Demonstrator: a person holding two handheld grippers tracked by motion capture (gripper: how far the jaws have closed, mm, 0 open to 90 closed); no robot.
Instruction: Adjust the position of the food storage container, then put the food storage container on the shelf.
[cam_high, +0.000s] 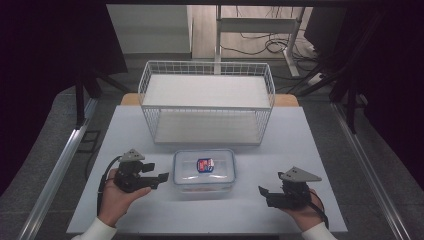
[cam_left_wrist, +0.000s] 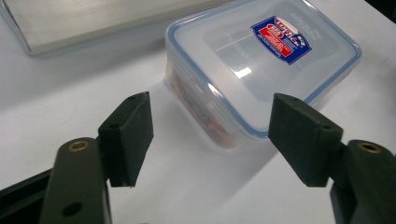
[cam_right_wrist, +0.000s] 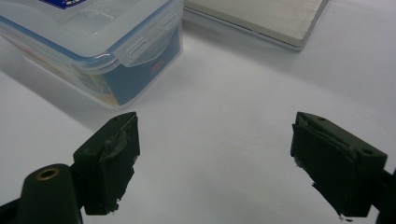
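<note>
While the lidded plastic container (cam_high: 204, 170) sits on the white tabletop (cam_high: 150, 130) just before the wire rack (cam_high: 207, 100), left gripper (cam_high: 156, 178) and right gripper (cam_high: 265, 195) flank it, released and unobstructed, the right gripper view alone revealing its side latch (cam_right_wrist: 150, 41).

Container (cam_right_wrist: 93, 51) top cut off.

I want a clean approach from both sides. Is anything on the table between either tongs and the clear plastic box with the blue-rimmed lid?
Nothing visible. Only bare white table lies between the left tongs, the right tongs and the clear plastic box.
</note>
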